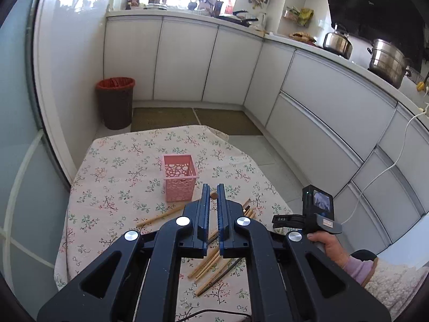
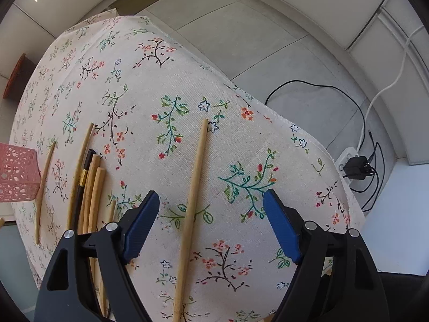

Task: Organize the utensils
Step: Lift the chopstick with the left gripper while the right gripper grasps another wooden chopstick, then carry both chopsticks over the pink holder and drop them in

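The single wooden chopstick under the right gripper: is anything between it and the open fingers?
Nothing visible. The chopstick lies alone on the tablecloth between the right gripper's open fingers; the other chopsticks lie apart, beside the pink basket.

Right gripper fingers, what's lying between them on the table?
A single light wooden chopstick on the floral tablecloth, untouched between the right gripper's open fingers, in the right wrist view.

Pink perforated basket [image 1: 180, 177] upright, wooden chopsticks [image 2: 191, 214] scattered flat on tablecloth
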`<action>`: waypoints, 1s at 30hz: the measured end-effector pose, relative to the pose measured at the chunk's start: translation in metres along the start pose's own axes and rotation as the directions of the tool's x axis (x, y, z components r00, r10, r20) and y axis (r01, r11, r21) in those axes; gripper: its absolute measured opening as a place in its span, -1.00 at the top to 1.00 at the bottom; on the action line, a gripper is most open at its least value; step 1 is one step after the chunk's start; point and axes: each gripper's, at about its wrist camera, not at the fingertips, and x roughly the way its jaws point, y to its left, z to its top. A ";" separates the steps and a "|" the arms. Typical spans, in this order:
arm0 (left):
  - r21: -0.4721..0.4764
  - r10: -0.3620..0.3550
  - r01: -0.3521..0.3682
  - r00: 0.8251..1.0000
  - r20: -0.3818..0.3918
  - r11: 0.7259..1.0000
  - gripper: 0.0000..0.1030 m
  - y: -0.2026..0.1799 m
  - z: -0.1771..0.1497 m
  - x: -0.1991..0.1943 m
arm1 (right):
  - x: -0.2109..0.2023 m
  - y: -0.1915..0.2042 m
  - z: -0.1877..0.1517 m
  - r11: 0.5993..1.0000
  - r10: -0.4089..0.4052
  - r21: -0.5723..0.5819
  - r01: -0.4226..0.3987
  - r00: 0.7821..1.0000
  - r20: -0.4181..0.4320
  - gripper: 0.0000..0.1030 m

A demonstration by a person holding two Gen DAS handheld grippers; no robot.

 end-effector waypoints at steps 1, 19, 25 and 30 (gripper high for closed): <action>-0.009 0.008 -0.008 1.000 0.013 1.000 0.91 0.001 0.000 -0.007 | -0.001 0.006 -0.002 0.999 -0.037 -0.011 0.037 0.999 0.020 -0.30; -0.127 0.044 -0.035 0.996 0.072 0.991 0.91 0.027 -0.003 -0.030 | -0.109 0.032 -0.039 0.926 0.341 -0.241 -0.289 0.916 0.212 0.87; -0.161 0.047 -0.037 0.997 0.059 0.986 0.92 0.032 0.007 -0.021 | -0.201 0.044 -0.045 0.868 0.468 -0.348 -0.355 0.818 0.334 0.87; -0.202 0.058 -0.048 0.997 0.046 0.978 0.92 0.041 0.022 -0.005 | -0.262 0.060 -0.041 0.821 0.546 -0.429 -0.376 0.735 0.402 0.87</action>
